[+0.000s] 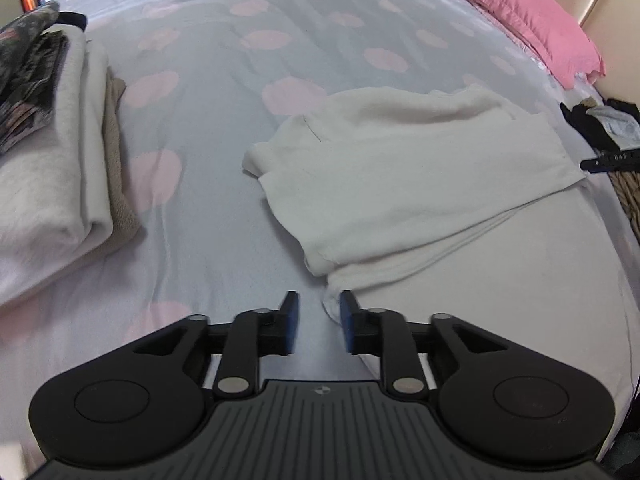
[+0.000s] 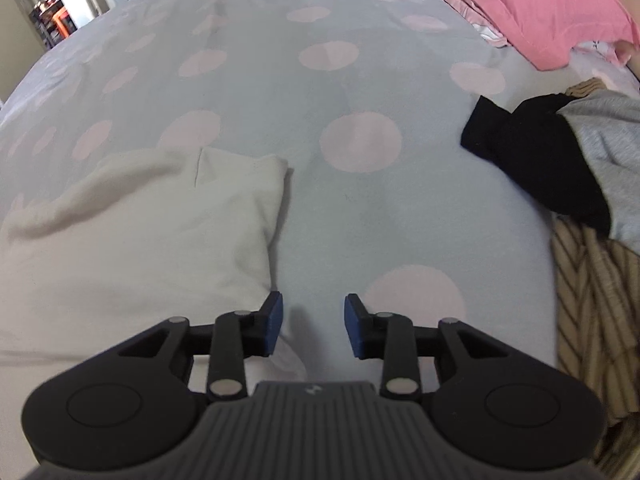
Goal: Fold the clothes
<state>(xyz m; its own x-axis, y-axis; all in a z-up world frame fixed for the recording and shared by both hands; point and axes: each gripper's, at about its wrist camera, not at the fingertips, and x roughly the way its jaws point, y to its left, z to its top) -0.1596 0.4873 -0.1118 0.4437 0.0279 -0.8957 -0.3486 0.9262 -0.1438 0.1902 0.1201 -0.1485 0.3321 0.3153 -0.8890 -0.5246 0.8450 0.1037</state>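
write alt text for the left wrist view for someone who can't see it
The left tongs hang open and empty over a grey bedspread with pink dots, at the near corner of a partly folded white garment. A stack of folded clothes sits at left, a pink pillow at the far right.

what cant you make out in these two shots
- White garment: left wrist view, lower edge hidden behind the left tool; its kind is unclear.
- Folded stack: left wrist view, cut off by the left edge.
- Unfolded pile: right wrist view, cut off by the right edge.
- Doorway clutter: right wrist view, too small and blurred.
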